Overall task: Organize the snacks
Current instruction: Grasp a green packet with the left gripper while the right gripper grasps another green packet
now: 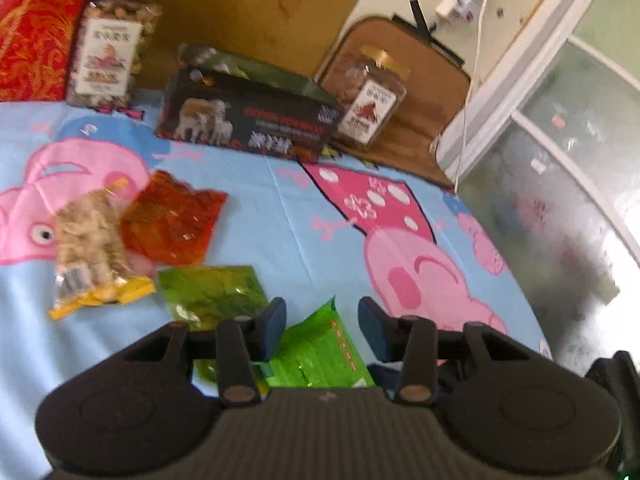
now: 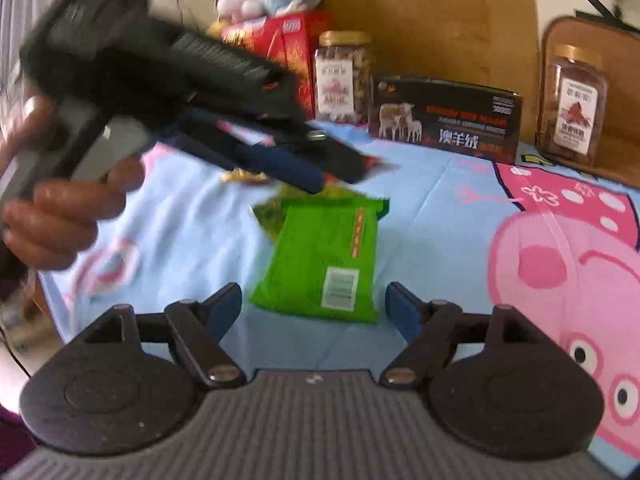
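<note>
Blue cartoon-pig sheet (image 1: pixel 280 200) covers the surface, snacks spread on it. Far left at the back: red box (image 1: pixel 36 32), then a gold-lid nut jar (image 1: pixel 110 40). In front of those, a clear bag of pale snacks (image 1: pixel 88 236) overlaps an orange packet (image 1: pixel 172 220); a dark-green foil packet (image 1: pixel 212 292) lies just below them. Mid-back: black box with sheep picture (image 1: pixel 248 120), and right of it a second jar (image 1: pixel 372 100) on a brown case (image 1: pixel 432 128).

Left gripper (image 1: pixel 322 326): fingers partly spread, not pressing anything; the bright green packet (image 1: pixel 320 356) lies on the sheet under the gap. In the right wrist view a hand (image 2: pixel 64 216) holds this gripper, blurred, tips over the packet's far end.

Right gripper (image 2: pixel 314 304): fingers spread wide, nothing pinched; bright green packet flat on the sheet just ahead, between the finger lines, apart from both pads.
</note>
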A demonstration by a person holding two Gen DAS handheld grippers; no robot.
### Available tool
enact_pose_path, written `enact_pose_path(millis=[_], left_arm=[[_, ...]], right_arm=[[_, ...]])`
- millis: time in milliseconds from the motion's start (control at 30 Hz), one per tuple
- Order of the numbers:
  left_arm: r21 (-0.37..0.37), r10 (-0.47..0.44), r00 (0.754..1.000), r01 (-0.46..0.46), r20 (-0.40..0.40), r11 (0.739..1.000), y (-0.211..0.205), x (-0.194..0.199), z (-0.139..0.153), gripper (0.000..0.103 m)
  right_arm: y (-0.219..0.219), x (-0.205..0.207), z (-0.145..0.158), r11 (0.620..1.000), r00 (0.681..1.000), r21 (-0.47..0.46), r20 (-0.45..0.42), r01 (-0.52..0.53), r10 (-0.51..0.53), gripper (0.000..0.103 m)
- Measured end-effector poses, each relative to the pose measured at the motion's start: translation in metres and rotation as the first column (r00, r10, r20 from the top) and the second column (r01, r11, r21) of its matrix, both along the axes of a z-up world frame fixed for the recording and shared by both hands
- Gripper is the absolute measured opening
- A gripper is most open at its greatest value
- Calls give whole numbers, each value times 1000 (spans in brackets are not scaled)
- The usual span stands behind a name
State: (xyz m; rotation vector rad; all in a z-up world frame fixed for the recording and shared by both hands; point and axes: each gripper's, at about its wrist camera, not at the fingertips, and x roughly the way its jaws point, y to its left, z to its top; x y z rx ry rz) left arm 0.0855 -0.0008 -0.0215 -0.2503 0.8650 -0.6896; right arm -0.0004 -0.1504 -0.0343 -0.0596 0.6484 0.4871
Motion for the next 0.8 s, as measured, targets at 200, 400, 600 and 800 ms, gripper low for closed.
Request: enact_pose_path(millis=[200, 400, 600, 800], left_arm=[[-43, -29, 998, 27, -58, 999, -4, -7, -12, 35], [-57, -67, 996, 64, -58, 996, -13, -18, -8, 37], [-50, -54, 997, 52, -46, 997, -14, -16, -1, 43], [-2, -82, 995, 82, -56, 997, -29, -15, -13, 42]], right_arm=[[-41, -8, 8, 996, 996, 7, 33, 88, -88, 72], [-104, -23, 24, 959, 958, 94, 82, 269, -276, 74], [-103, -43, 26, 968, 981, 174, 30, 182, -189, 73], [-63, -31, 7, 991, 991, 31, 16, 130, -131, 73]])
